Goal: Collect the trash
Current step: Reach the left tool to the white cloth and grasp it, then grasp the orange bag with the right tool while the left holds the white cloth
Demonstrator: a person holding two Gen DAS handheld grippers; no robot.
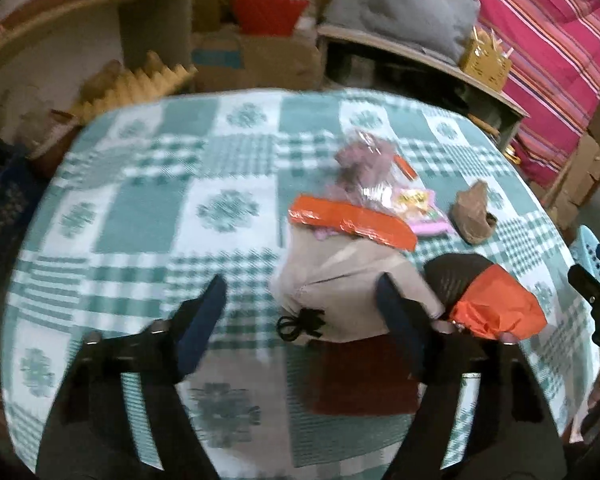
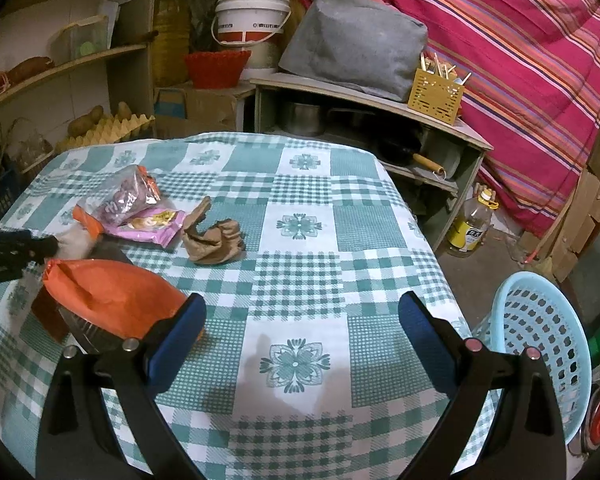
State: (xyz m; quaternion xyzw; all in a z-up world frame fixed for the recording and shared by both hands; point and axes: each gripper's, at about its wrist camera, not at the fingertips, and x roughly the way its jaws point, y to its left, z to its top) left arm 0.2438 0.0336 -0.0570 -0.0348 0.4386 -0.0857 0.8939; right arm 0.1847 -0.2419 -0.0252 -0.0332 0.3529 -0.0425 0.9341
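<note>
- Your left gripper (image 1: 300, 312) hangs nearest the lens, its blue fingers spread wide and holding nothing, above the checked worktop (image 1: 140, 216).
- Between those fingers lies a beige drawstring pouch (image 1: 340, 280), with its black cord (image 1: 300, 324) at the near end.
- Touching the pouch's far end is an orange wrapper (image 1: 352, 222); past that sit a clear bag of purplish pieces (image 1: 360, 160) and a pink packet (image 1: 424, 210).
- Just right of the pouch you see an orange bag (image 1: 500, 312) over something dark.
- Beyond the orange bag, apart from it, lies a crumpled brown paper (image 1: 474, 216).
- Your right gripper (image 2: 302, 344) is also wide open and empty, over bare cloth, with the orange bag (image 2: 112, 296) touching its left finger.
- From that side the brown paper (image 2: 214, 236) lies beyond the orange bag, just right of the pink packet (image 2: 152, 226).
- Well right of the orange bag, off the worktop's edge and lower, stands a light blue perforated basket (image 2: 540, 344).
</note>
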